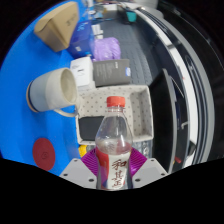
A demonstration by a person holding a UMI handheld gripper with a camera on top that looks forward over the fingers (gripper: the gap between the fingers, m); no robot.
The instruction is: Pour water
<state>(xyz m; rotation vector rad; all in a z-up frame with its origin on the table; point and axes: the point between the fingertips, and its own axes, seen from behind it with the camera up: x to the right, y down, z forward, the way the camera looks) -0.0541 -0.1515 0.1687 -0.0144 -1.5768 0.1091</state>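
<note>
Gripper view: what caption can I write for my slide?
Gripper shut on a red-capped water bottle, with a white cup lying sideways on the blue table.

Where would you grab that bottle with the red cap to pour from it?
Grip the bottle around its labelled middle, straight from the near side, as the gripper does now: both pads press its lower body. It stands upright, and the round, even body suits two flat fingers, leaving the red cap clear toward the white cup.

bottle (pixel 114 140): clear glossy plastic, red cap | cup (pixel 52 91): matt white | table (pixel 25 60): smooth blue
</note>
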